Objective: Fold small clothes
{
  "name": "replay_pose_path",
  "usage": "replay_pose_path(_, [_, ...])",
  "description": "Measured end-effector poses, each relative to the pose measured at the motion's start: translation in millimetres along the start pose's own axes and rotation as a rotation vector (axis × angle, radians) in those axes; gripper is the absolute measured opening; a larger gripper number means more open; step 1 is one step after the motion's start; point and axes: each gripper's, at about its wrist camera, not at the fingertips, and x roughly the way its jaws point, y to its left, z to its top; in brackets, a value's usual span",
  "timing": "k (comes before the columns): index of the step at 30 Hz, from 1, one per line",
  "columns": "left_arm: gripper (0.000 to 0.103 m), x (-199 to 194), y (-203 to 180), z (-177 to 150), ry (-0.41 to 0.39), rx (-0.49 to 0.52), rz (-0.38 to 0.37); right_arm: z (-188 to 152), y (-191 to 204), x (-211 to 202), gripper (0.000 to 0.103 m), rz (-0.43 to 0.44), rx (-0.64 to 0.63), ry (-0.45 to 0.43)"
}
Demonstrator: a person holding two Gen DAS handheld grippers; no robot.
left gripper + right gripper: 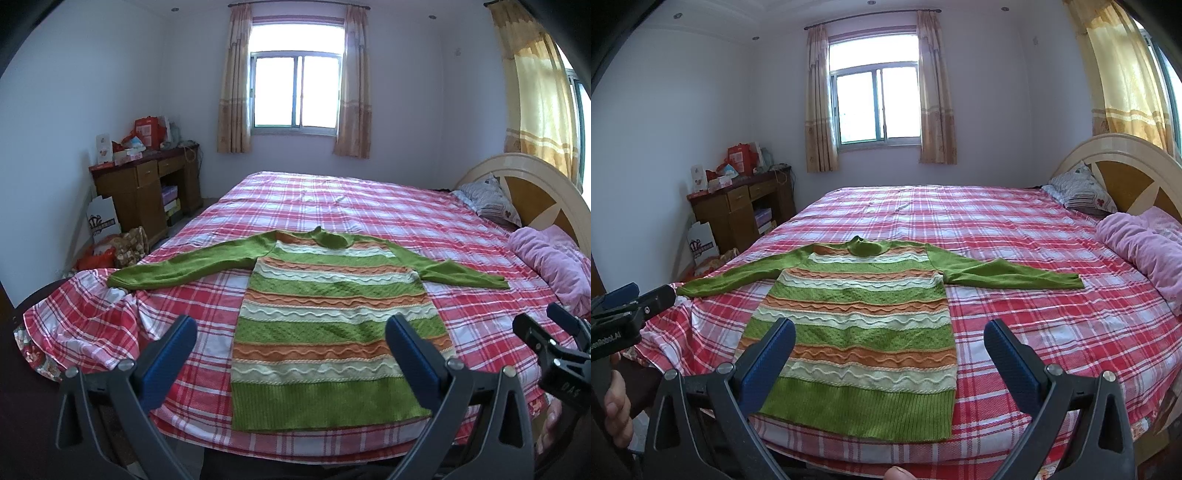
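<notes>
A green sweater with orange and white wavy stripes [325, 317] lies flat on the red plaid bed [369, 206], both sleeves spread out, hem toward me. It also shows in the right wrist view [857, 325]. My left gripper [291, 332] is open and empty, held above the hem near the bed's front edge. My right gripper [890, 339] is open and empty, above the sweater's lower right part. The right gripper also shows at the right edge of the left wrist view [554, 339]. The left gripper shows at the left edge of the right wrist view [624, 306].
A pink blanket [550, 266] and a pillow [487, 199] lie by the headboard [535, 184] at the right. A wooden desk [144, 188] with boxes and bags stands at the far left. A window [295, 88] is on the far wall.
</notes>
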Motion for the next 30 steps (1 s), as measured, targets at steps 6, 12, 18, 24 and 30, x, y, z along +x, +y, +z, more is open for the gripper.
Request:
replay_pose_path(6, [0.103,10,-1,-4,0.027,0.009,0.004,-1,-4,7,0.102,-0.008,0.000,0.008])
replay_pose_path(12, [0.103,31,-6,-5,0.067,0.048,0.027,-6,-15,34,0.102,-0.036,-0.016,0.035])
replay_pose_path(18, [0.103,65,-10,-8,0.130,0.092,0.047,-12,-39,79,0.102,-0.090,-0.018,0.096])
replay_pose_path(24, [0.103,107,-19,-4,0.191,0.145,0.068,-15,-70,121,0.102,-0.141,-0.011,0.153])
replay_pose_path(30, [0.103,147,-32,4,0.215,0.169,0.090,-15,-105,159,0.102,-0.184,0.015,0.189])
